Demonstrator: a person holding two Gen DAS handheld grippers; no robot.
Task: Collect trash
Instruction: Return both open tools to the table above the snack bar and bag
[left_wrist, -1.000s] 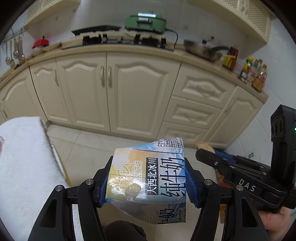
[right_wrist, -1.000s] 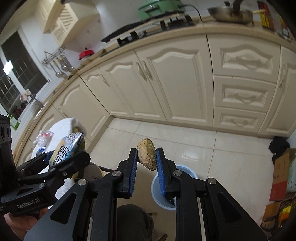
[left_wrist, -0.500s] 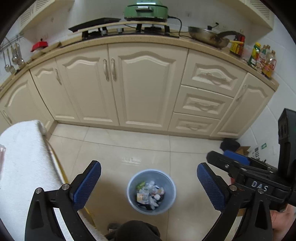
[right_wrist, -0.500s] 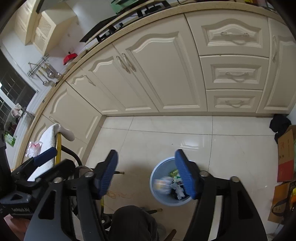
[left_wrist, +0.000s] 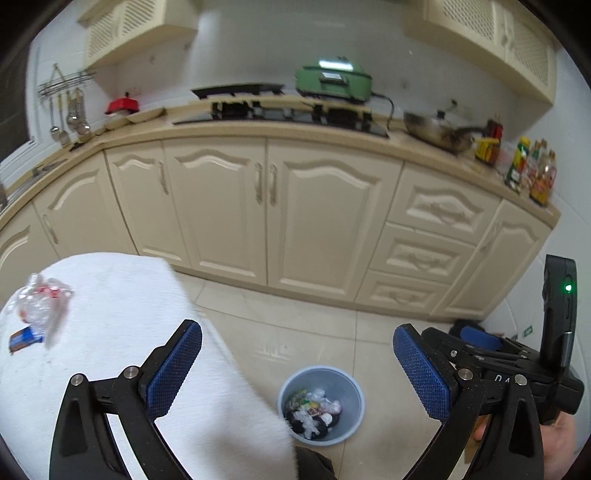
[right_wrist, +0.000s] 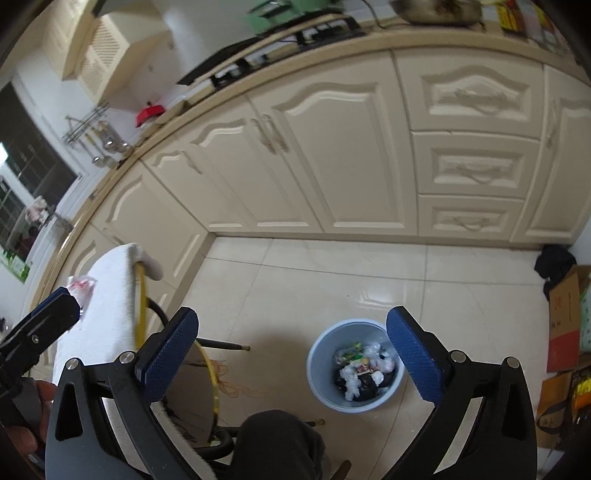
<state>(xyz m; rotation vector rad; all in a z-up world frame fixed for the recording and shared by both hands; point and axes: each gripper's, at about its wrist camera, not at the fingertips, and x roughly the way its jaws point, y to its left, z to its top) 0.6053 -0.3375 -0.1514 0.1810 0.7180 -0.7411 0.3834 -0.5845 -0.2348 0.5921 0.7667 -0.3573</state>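
- Crumpled plastic wrapper (left_wrist: 38, 301) on white-covered table (left_wrist: 110, 314): motion-blurred; print unreadable.
- Trash bin (right_wrist: 356, 369) contents: individual items too small to identify.
- Table: cut off at frame's lower-left edge.

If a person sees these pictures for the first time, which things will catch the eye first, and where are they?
First come the blue pads of the left gripper, spread wide with nothing between them at the bottom of its view, and the right gripper stands the same in its own. Between the pads, on the pale tiled floor, sits a light blue trash bin with crumpled rubbish inside. To the left, a crumpled clear wrapper lies on a white cloth-covered table.
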